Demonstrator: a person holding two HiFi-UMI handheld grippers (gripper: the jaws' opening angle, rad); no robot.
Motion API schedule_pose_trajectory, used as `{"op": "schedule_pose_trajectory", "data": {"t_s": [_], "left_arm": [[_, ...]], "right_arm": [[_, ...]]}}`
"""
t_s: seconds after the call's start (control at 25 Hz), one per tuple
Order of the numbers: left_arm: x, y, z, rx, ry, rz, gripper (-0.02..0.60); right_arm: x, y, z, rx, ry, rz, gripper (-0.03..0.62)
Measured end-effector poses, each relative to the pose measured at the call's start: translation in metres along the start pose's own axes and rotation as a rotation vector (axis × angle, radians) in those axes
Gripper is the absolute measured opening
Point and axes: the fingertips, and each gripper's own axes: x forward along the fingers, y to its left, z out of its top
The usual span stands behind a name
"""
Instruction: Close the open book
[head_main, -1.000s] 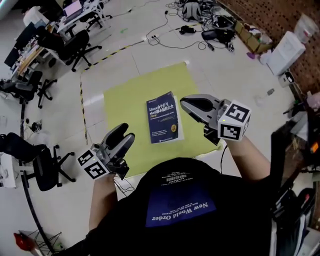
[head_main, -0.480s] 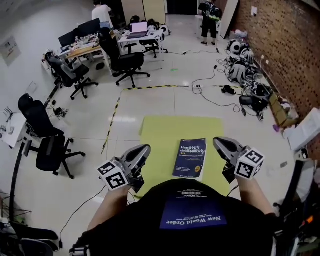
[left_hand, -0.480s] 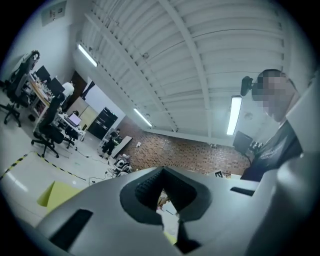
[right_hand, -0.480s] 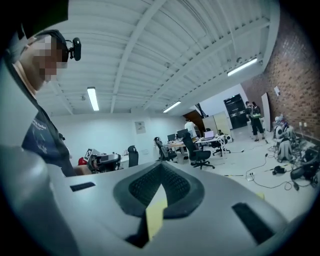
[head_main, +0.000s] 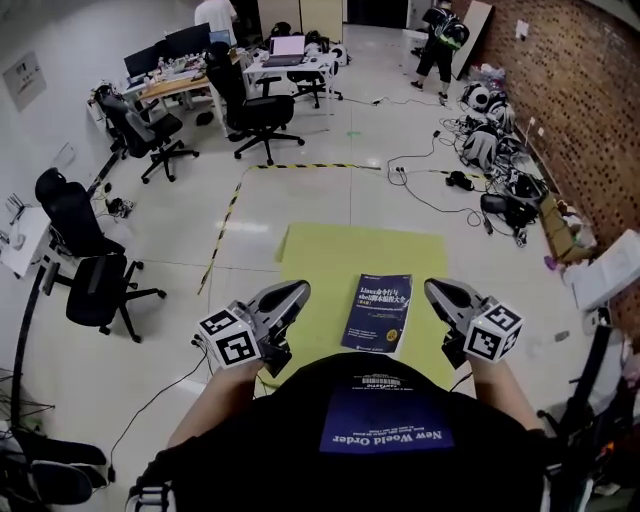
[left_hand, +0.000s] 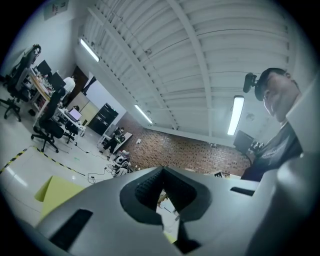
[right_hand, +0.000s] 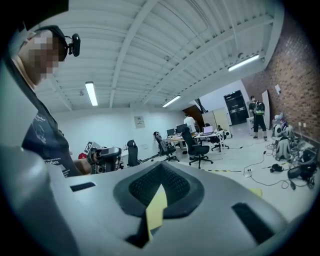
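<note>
A yellow mat (head_main: 320, 260) is seen spread on the pale floor (head_main: 300, 200). On the mat's near part a blue book (head_main: 377, 312) is found lying flat and closed, cover up. The book is flanked by the left gripper (head_main: 293, 293) and the right gripper (head_main: 436, 292), neither touching it. Both pairs of jaws are observed pressed together, with nothing clamped between them.
</note>
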Motion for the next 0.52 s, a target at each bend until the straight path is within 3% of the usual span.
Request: {"op": "schedule_pose_trajectory", "data": {"t_s": [0.52], "left_arm": [[-0.0013,0.0006,-0.0075,-0.022,0.028,0.002,0.006]], "right_arm": [[0.0007,0.0055,-0.0051,-0.012,0.019,0.013,-0.015]]}}
